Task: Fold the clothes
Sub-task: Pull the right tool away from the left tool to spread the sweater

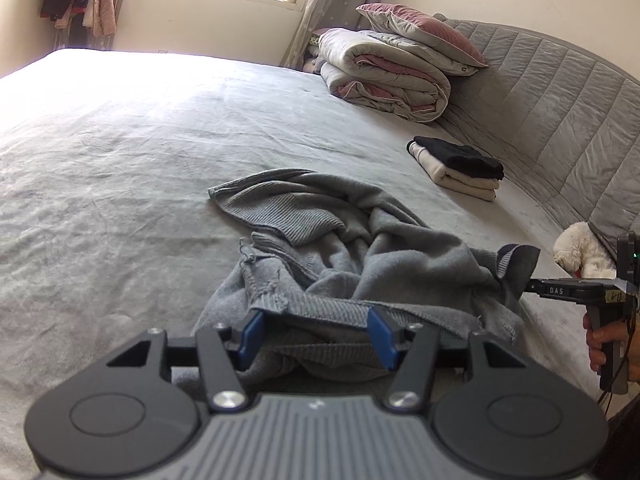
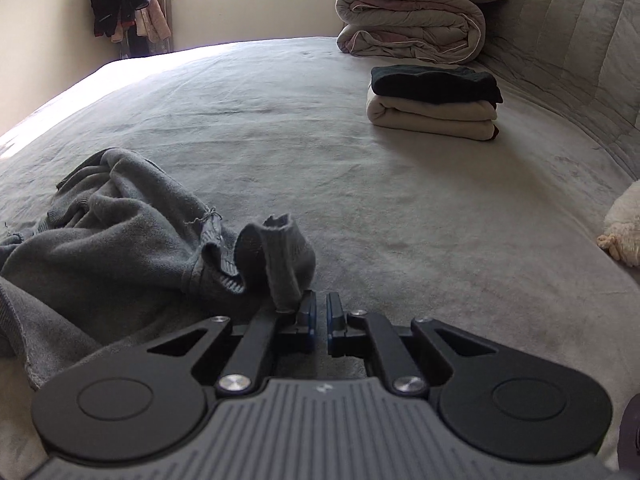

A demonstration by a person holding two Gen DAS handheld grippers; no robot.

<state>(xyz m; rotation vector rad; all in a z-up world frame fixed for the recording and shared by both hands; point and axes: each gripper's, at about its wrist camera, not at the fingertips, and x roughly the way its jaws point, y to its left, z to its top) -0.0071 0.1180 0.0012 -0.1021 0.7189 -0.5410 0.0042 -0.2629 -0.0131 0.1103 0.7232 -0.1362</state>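
Observation:
A crumpled grey knit sweater (image 1: pixel 360 248) lies on the grey bed sheet (image 1: pixel 120 160). My left gripper (image 1: pixel 316 330) is open, and the sweater's ribbed hem (image 1: pixel 320 306) lies across the gap between its blue pads. In the right wrist view the same sweater (image 2: pixel 120 240) is at the left. My right gripper (image 2: pixel 320 312) has its fingers almost together with only a narrow slit between them. A sleeve cuff (image 2: pixel 280 248) stands up against the outer side of its left finger. From the left wrist view, the right gripper (image 1: pixel 528 286) touches that cuff at the sweater's right end.
A folded stack, black on cream (image 2: pixel 434 100), sits at the back right near the quilted grey headboard (image 1: pixel 560 92). Behind it lie a rolled duvet (image 1: pixel 384 72) and a pillow. A white plush toy (image 1: pixel 580 252) lies at the right edge, above a person's hand (image 1: pixel 604 340).

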